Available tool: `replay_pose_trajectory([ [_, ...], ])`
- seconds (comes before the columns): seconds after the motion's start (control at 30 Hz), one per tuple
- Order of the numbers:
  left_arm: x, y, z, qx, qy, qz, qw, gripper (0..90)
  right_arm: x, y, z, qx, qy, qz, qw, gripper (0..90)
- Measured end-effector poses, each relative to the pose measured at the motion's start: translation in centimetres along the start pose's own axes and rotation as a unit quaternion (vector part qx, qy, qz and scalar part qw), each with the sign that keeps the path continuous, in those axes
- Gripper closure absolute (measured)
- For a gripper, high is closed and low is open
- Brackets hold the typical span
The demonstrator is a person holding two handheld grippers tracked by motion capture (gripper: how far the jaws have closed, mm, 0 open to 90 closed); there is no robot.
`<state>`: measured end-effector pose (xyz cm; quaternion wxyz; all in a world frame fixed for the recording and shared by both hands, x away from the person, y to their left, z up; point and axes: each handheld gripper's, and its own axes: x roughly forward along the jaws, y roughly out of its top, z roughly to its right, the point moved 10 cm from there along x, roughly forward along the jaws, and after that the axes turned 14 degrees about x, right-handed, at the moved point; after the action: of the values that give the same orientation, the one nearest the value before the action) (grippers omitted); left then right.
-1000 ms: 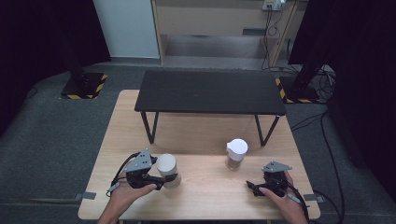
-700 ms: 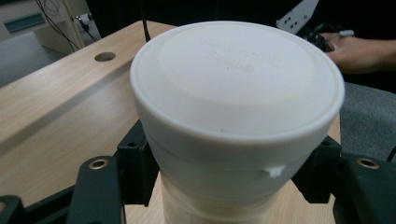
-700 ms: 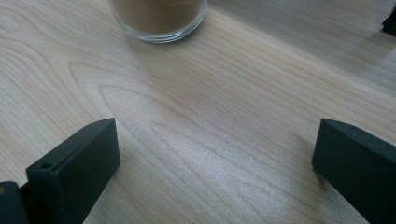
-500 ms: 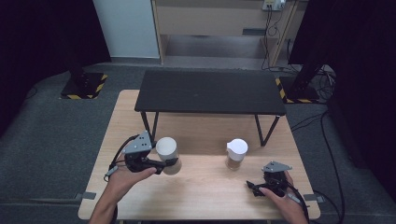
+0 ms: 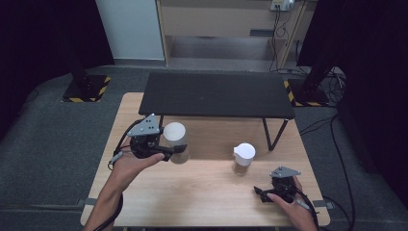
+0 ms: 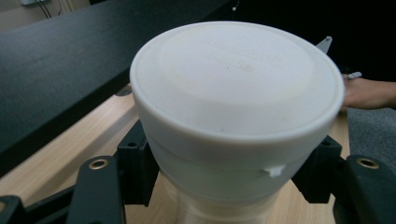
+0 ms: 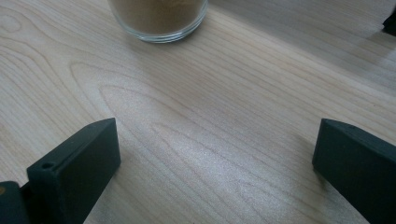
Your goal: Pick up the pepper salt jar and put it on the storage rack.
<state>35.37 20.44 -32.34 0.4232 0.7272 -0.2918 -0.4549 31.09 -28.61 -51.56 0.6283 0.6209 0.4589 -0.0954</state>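
A glass jar with a white lid (image 5: 175,136) hangs above the left part of the wooden table (image 5: 202,197), and my left gripper (image 5: 176,151) is shut on it just below the lid. In the left gripper view the lid (image 6: 236,79) looms close and the black fingers (image 6: 135,168) press on the jar's neck from both sides. A second white-lidded jar (image 5: 244,157) with brown powder stands on the table at centre right. My right gripper (image 5: 260,193) rests open on the table near the front right. Its jaws (image 7: 215,158) stand wide with only bare wood between them, and that jar's base (image 7: 159,18) is just ahead.
A low black table (image 5: 216,94) stands on the far half of the wooden table, its legs (image 5: 266,134) behind the second jar. Bare wood lies between the two grippers. Yellow-and-black striped stand bases (image 5: 84,89) sit on the floor beyond.
My left gripper has lifted the jar off the table and carried it up and slightly away from the front edge. The right gripper and the second jar have kept still.
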Motion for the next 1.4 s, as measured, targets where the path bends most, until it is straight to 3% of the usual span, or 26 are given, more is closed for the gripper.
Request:
replay_pose_trajectory([
  [0.4, -0.2, 2.4, -1.9, 0.0, 0.004, 0.007, 1.0, 34.3, 0.0, 0.0, 0.0, 0.0, 0.001, -0.001, 1.0, 1.6],
  [0.73, -1.2, 4.8, -3.8, 0.003, 0.025, 0.006, 0.9997, 34.3, 0.0, 0.0, 0.0, 0.0, 0.001, 0.0, 1.0, 1.6],
  [1.1, -1.0, 5.8, -6.9, -0.006, 0.047, 0.004, 0.9989, 34.3, 0.0, 0.0, 0.1, -0.001, 0.002, 0.001, 1.0, 1.7],
  [1.4, 0.5, 6.0, -9.4, -0.018, 0.066, 0.004, 0.9976, 34.3, 0.0, 0.0, 0.1, -0.002, 0.002, 0.0, 1.0, 1.6],
])
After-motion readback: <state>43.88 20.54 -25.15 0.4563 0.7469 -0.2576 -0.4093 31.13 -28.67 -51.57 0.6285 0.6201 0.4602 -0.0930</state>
